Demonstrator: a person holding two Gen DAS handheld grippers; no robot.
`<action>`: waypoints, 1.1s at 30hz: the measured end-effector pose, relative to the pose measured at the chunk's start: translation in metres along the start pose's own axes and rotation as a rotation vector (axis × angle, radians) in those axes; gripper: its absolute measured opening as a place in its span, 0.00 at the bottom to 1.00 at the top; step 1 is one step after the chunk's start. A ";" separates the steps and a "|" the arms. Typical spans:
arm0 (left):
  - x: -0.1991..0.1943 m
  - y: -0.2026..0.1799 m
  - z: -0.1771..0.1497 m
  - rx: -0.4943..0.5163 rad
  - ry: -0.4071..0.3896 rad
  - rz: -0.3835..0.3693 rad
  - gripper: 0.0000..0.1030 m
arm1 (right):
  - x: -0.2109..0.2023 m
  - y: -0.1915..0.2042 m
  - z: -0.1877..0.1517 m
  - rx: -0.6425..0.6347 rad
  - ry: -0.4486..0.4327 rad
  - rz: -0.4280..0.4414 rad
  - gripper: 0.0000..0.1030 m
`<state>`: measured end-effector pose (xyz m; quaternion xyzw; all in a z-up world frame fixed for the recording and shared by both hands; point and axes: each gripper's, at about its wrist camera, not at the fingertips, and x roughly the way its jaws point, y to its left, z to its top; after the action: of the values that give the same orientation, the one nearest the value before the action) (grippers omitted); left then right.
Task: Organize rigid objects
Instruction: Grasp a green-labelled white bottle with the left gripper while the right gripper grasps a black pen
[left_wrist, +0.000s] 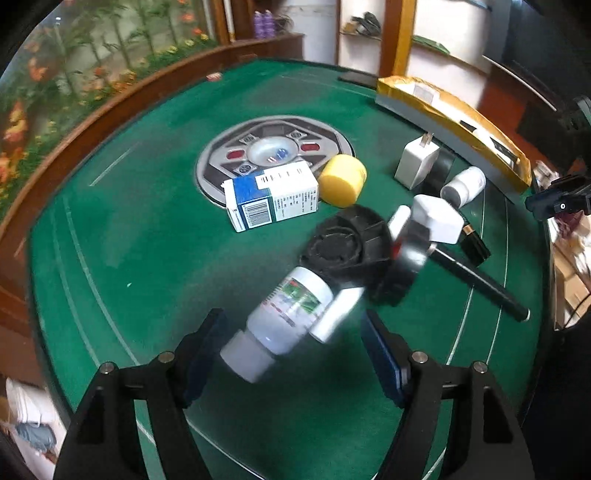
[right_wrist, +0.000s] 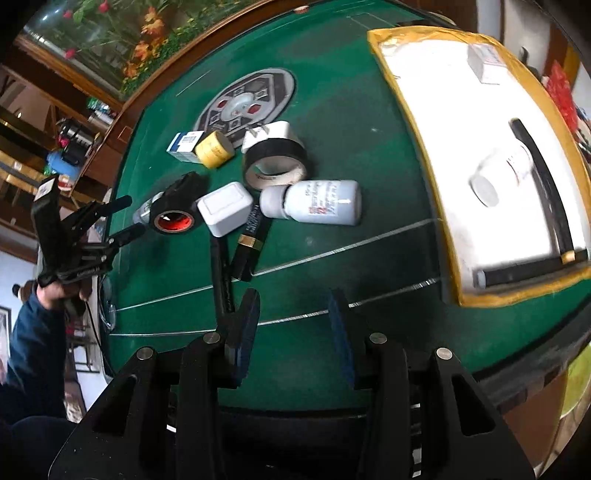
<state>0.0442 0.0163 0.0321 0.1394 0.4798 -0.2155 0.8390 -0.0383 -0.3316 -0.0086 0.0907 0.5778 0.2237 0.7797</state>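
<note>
Green felt table (left_wrist: 110, 240): left jaws wide around bottle (left_wrist: 280, 317) (untouched); right jaws part-open, empty.

A round green felt table (left_wrist: 110, 240) with a brown wooden rim (left_wrist: 92, 114) fills the room's middle. Beyond its rim stands a flower mural (left_wrist: 74, 66); right of the mural, wooden shelving (left_wrist: 402, 40) against a white wall. Light is soft daylight.
</note>
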 end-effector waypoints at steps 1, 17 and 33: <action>0.005 0.003 0.003 0.017 0.008 -0.007 0.64 | -0.001 -0.002 -0.002 0.008 -0.002 -0.006 0.37; 0.008 -0.012 -0.036 -0.229 0.009 0.079 0.33 | 0.016 0.040 -0.008 -0.130 0.051 0.011 0.37; -0.025 -0.053 -0.095 -0.520 -0.025 0.082 0.33 | 0.101 0.117 -0.004 -0.441 0.177 -0.167 0.16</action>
<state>-0.0637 0.0172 0.0045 -0.0641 0.5025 -0.0523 0.8606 -0.0475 -0.1826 -0.0495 -0.1499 0.5866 0.2863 0.7426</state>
